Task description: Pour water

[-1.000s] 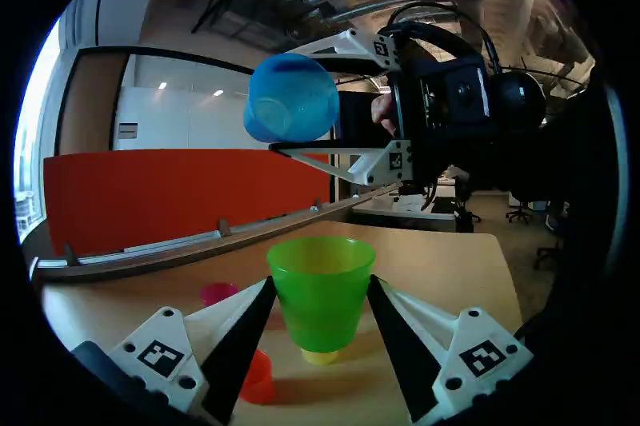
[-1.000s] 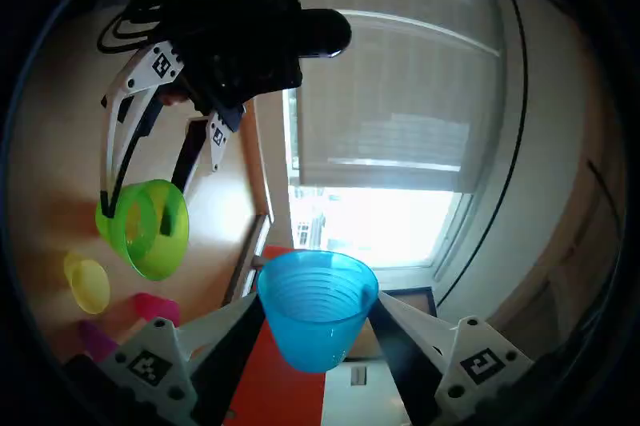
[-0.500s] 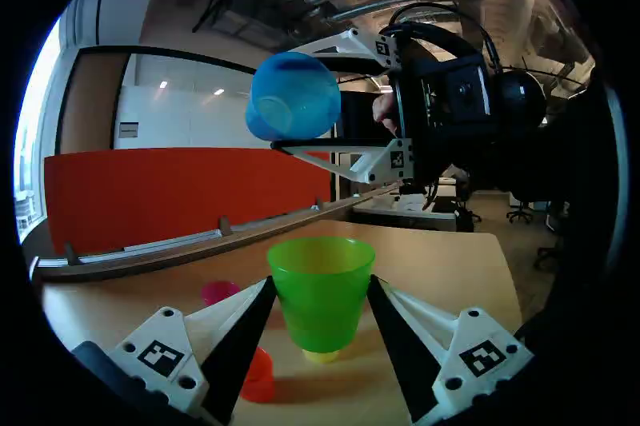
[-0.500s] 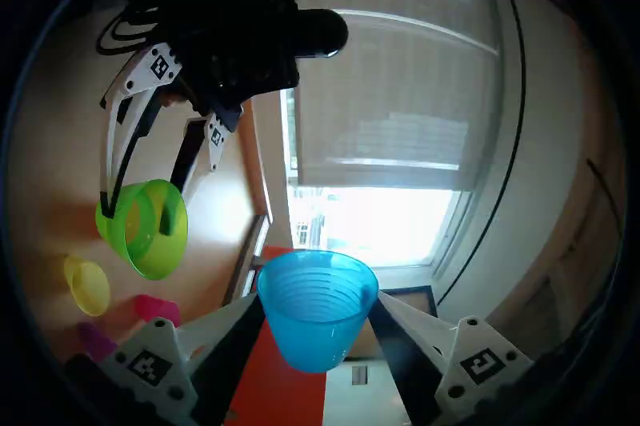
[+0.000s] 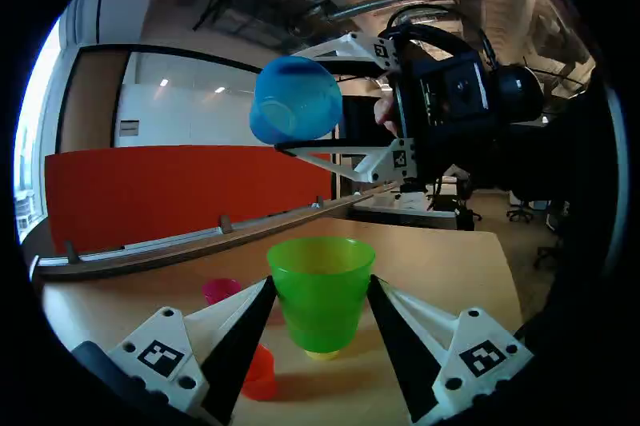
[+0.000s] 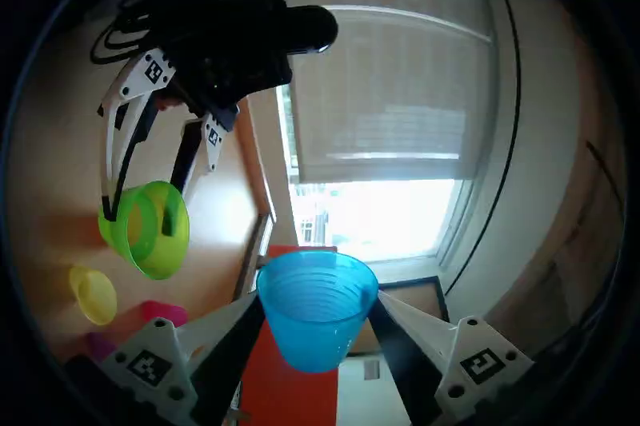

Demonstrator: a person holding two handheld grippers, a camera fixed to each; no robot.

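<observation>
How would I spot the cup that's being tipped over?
Find the wooden table in front of the orange partition. Above it the right gripper holds a blue cup on its side in the air. It is the only blue one; the green cup lower down is upright.

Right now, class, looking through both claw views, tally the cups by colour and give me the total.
blue cup: 1
green cup: 1
yellow cup: 1
pink cup: 1
red cup: 1
Total: 5 cups
</observation>
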